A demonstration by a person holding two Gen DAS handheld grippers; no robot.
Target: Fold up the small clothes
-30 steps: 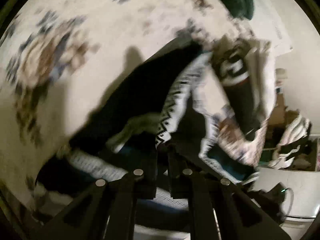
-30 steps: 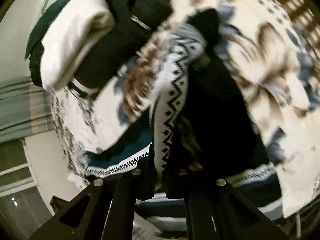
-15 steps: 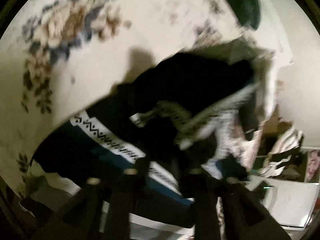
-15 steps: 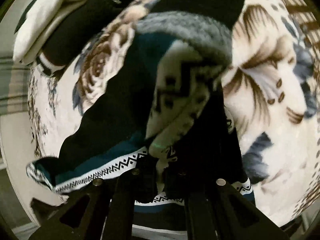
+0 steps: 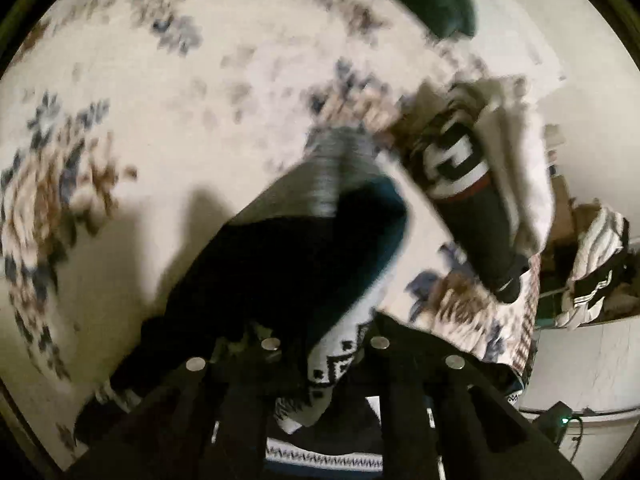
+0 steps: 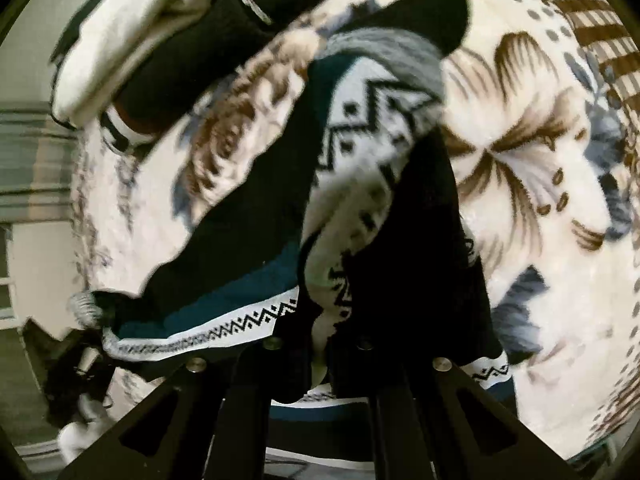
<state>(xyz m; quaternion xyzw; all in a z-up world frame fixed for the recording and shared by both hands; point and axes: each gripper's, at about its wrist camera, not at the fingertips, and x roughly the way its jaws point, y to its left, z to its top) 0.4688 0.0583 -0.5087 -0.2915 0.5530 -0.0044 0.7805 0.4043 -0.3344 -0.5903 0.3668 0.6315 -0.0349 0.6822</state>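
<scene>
Dim room; cream floral blanket [image 6: 532, 184] covers surface; pale wall [image 5: 584, 92]; window [image 6: 6, 296] at left.

No text, number or brand name can be read in either view. The dark folded garment [image 5: 460, 160] in the left wrist view carries a large white mark that looks like a letter or logo, but blur makes it unreadable. In the right wrist view the black folded garment [image 6: 224, 40] has a small silver tag [image 6: 256, 8]; any print on it is too small to tell. The knitted sweater [image 6: 360, 128] shows only a zigzag pattern, no letters.
</scene>
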